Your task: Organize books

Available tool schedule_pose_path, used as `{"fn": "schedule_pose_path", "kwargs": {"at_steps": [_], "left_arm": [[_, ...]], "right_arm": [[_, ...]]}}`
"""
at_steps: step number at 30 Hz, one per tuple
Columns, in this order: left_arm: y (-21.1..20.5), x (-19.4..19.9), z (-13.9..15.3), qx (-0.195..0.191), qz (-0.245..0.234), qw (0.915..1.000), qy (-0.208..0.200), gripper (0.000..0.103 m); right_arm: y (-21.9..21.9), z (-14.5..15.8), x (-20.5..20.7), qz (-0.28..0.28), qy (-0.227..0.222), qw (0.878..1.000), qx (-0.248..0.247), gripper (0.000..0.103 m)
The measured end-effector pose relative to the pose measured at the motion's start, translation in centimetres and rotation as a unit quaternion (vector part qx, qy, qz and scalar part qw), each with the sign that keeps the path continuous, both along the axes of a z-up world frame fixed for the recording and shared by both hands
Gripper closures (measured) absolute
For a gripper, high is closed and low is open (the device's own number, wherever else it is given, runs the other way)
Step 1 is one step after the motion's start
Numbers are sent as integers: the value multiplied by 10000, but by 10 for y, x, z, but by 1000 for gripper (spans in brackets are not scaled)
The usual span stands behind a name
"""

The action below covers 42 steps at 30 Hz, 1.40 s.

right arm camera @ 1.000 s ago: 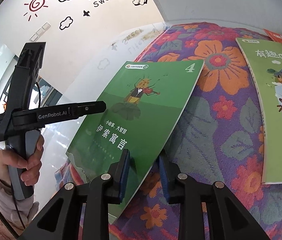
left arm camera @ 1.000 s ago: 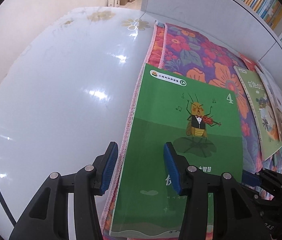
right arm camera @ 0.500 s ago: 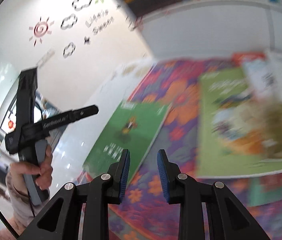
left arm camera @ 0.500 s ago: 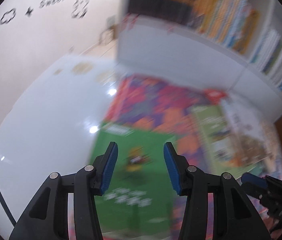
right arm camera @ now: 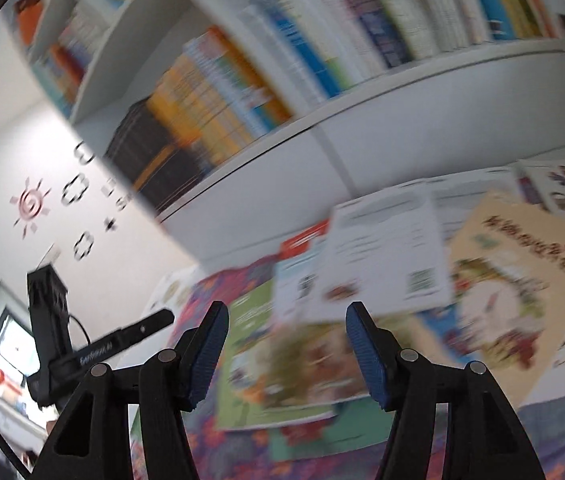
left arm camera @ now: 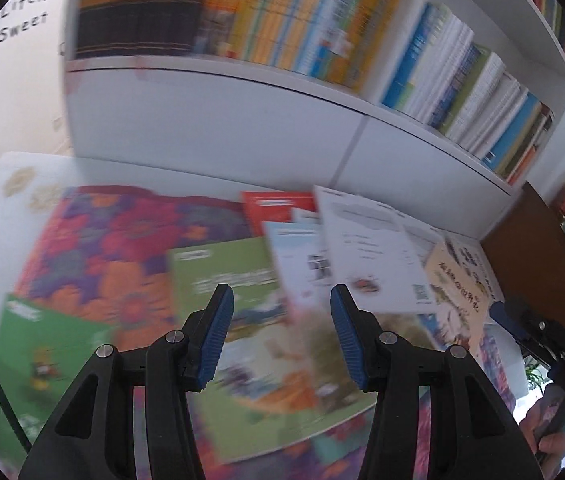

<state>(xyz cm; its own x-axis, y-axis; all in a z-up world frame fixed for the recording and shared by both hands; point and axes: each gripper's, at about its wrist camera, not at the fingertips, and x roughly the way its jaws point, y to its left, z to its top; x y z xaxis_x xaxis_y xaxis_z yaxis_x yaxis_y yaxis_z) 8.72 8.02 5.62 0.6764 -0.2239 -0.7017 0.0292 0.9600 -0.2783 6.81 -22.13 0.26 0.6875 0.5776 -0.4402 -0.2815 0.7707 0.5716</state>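
Note:
Several children's books lie overlapping on a flowered cloth (left arm camera: 94, 248). A dark green book (left arm camera: 46, 356) lies at the left, a light green book (left arm camera: 234, 276) in the middle, white books (left arm camera: 374, 252) and a beige book (left arm camera: 462, 284) to the right. My left gripper (left arm camera: 278, 336) is open and empty, raised above the light green book. My right gripper (right arm camera: 286, 352) is open and empty above the same pile, with the beige book (right arm camera: 514, 292) to its right. Both views are motion-blurred.
A white bookshelf (left arm camera: 322, 92) full of upright books stands behind the table. The left gripper's body (right arm camera: 82, 356) shows at the left of the right wrist view; the right gripper's body (left arm camera: 554, 344) at the right of the left wrist view. A white wall with stickers (right arm camera: 30, 204) is at the left.
Both grippers have lifted and swung to the right, away from the dark green book toward the pile. The right gripper has let go of that book and opened wide.

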Motion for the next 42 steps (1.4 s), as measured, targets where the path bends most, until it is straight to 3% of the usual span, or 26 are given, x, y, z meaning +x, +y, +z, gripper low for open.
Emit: {"fn": "schedule_pose_path", "kwargs": {"at_steps": [4, 9, 12, 17, 23, 32, 36, 42], "left_arm": [[-43, 24, -25, -16, -321, 9995, 63, 55], [-86, 43, -64, 144, -699, 9971, 263, 55], [-98, 45, -76, 110, -745, 9970, 171, 55], [-106, 48, -83, 344, -722, 9968, -19, 55], [-103, 53, -88, 452, -826, 9949, -355, 53], [-90, 74, -85, -125, -826, 9965, 3, 53], [-95, 64, -88, 216, -1176, 9925, -242, 53], [-93, 55, -85, 254, -1227, 9920, -178, 53]], "right_arm": [[-31, -17, 27, -373, 158, 9992, 42, 44], [-40, -46, 61, -572, 438, 9972, -209, 44], [-39, -64, 73, -693, 507, 9954, -419, 44], [-42, -86, 87, -736, 692, 9940, -415, 44], [-35, -88, 84, -807, 407, 9944, -547, 44], [-12, -89, 81, -694, 233, 9933, -895, 44], [-13, -89, 79, -661, 252, 9930, -950, 44], [-3, -87, 70, -664, 244, 9897, -1244, 43]]}}
